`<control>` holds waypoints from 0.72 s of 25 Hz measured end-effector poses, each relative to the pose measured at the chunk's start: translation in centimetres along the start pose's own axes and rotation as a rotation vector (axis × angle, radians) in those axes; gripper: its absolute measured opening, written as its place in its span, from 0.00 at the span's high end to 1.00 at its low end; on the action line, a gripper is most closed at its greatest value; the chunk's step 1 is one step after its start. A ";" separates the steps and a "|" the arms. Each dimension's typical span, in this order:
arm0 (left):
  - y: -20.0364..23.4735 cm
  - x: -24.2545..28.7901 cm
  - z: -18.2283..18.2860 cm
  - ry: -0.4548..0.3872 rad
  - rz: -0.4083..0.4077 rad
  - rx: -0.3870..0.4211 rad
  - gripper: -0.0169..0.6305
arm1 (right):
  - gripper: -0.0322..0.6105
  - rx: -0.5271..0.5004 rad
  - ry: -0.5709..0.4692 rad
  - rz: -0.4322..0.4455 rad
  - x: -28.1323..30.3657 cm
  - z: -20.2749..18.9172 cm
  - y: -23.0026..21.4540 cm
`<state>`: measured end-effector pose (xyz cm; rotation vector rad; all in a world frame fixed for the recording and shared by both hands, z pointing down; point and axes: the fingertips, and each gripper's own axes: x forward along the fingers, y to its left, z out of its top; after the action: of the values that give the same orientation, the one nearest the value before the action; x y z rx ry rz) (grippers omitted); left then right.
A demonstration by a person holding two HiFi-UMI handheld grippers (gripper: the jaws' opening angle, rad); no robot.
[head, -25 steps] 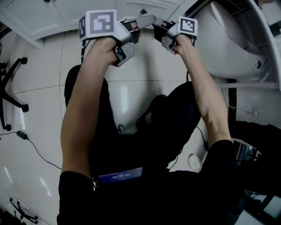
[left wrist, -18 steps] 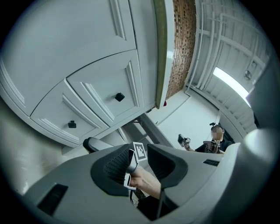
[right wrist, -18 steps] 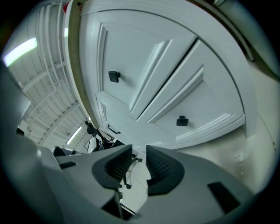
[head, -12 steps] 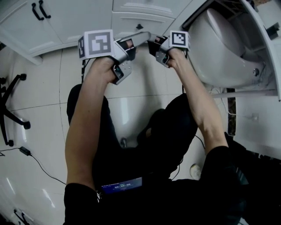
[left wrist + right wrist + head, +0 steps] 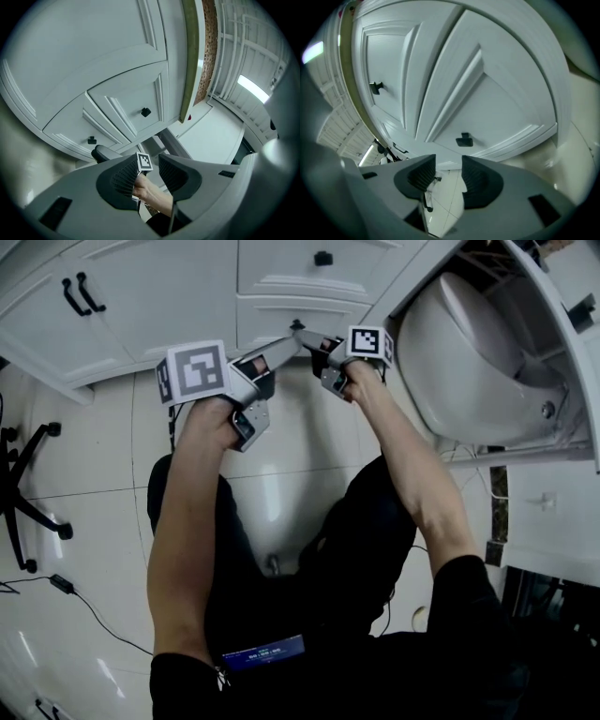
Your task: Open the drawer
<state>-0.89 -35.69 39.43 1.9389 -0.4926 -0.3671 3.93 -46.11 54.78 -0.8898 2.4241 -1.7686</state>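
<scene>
Two white drawer fronts sit stacked in the cabinet. The lower drawer carries a small black knob; the upper drawer's knob is farther back. My right gripper points at the lower knob from just short of it, its jaws opening with nothing between them. Close beside it on the left, my left gripper is open and empty; through its gap I see only the right hand and its marker cube.
A large white rounded basin sits under a frame on the right. Cabinet doors with black bar handles are at upper left. An office chair base and a cable lie on the glossy tiled floor at left.
Both grippers have moved closer to the drawer fronts. More of the cabinet has come into the head view, including both knobs.
</scene>
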 end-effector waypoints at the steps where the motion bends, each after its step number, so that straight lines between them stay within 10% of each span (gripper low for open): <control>1: 0.2 -0.2 0.2 -0.004 0.008 0.004 0.76 | 0.63 0.011 -0.009 -0.009 0.2 0.3 -0.5; 13: 2.3 -0.8 1.6 -0.002 0.075 0.025 0.76 | 0.60 0.055 -0.057 -0.048 3.1 2.4 -3.2; 18: 2.9 -0.8 2.1 -0.010 0.091 0.018 0.76 | 0.65 0.257 -0.107 0.066 3.0 3.1 -3.5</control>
<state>-3.08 -38.06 41.30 1.9257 -0.5911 -0.3151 4.01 -50.85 57.68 -0.8417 2.0761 -1.8990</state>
